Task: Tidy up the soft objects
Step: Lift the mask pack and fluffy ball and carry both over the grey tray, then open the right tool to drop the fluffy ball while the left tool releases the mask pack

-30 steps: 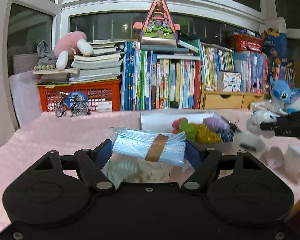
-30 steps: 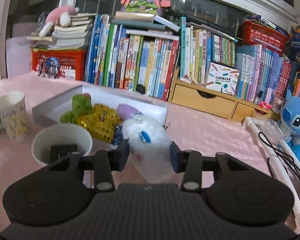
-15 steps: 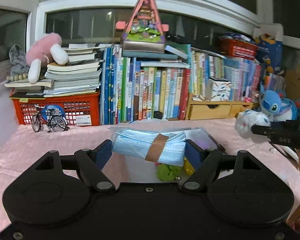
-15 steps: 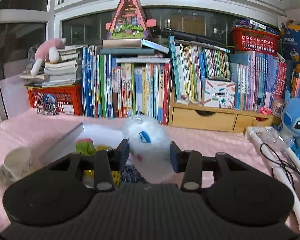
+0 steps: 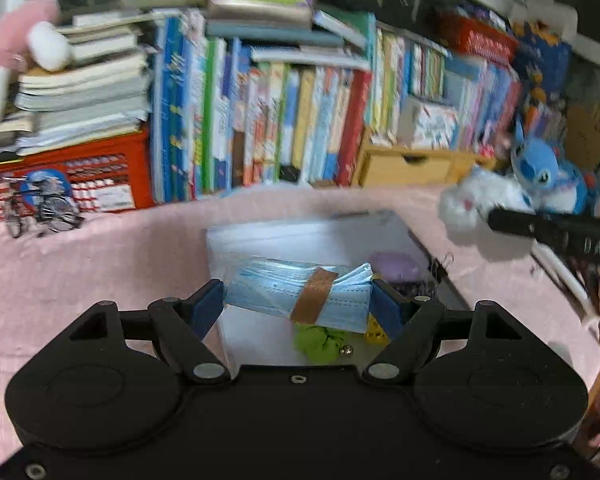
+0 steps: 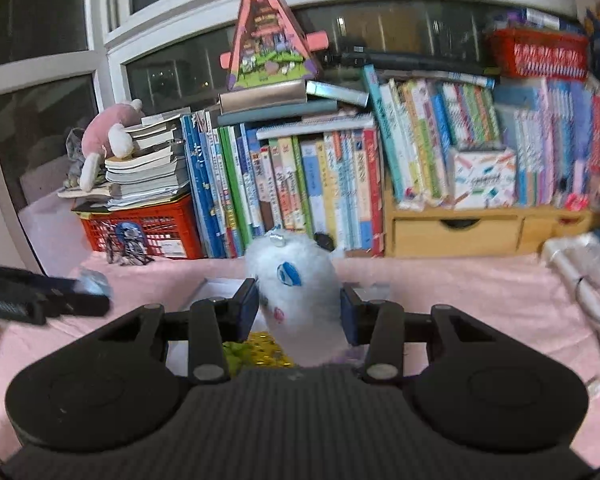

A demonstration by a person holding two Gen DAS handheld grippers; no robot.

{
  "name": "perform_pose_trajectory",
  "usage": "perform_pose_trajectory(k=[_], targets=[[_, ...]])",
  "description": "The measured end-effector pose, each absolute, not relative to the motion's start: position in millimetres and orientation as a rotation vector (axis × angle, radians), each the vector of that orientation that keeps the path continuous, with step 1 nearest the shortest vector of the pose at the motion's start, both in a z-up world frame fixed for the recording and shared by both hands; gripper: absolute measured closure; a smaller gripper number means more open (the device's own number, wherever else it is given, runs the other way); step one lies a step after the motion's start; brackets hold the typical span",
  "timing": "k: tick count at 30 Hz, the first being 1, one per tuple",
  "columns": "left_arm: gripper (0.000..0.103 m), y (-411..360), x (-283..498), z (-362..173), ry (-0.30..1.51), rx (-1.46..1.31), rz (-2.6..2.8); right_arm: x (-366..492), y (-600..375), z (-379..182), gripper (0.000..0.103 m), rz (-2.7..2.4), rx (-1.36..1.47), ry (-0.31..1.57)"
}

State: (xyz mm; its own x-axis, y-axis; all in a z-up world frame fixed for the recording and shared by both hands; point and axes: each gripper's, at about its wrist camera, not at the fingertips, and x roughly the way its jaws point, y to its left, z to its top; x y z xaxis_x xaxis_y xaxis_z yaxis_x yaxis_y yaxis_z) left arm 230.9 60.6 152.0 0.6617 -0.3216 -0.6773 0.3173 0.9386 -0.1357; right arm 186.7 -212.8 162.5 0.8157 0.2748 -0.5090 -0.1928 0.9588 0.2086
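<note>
My left gripper [image 5: 298,300] is shut on a bundle of blue face masks [image 5: 296,294] bound with a brown band, held above a white open box [image 5: 312,236] on the pink tablecloth. The box holds a green soft toy [image 5: 318,342], a yellow piece [image 5: 376,334] and a purple soft thing [image 5: 392,266]. My right gripper [image 6: 298,308] is shut on a white fluffy plush [image 6: 296,292] with a blue eye, held above the same box, whose yellow and green contents [image 6: 256,354] show below. The plush also shows in the left wrist view [image 5: 472,204].
A row of books [image 6: 300,188] and wooden drawers [image 6: 460,232] line the back of the table. A red crate [image 5: 80,184] with a toy bicycle [image 5: 40,208] stands back left. A blue plush [image 5: 548,176] sits at the right. A white tube [image 6: 580,284] lies right.
Both grippers have tilted and moved over the white box. The box now lies directly under the mask bundle. The right gripper with the plush has swung leftward; the paper cups have left its view.
</note>
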Motion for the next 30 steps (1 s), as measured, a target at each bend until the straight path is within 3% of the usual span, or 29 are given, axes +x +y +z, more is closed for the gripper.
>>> perform_pose_trajectory(k=[19, 30], targets=[[0.026, 16.9, 289.0, 81.7, 0.905, 0.437, -0.571, 297.2, -155.3, 102.2, 0.055, 0.330, 0.564, 0.928], [0.026, 6.3, 293.5, 46.3, 0.964, 0.572, -0.605, 324.7, -115.3, 57.5, 0.056, 0.303, 0.535, 1.052]])
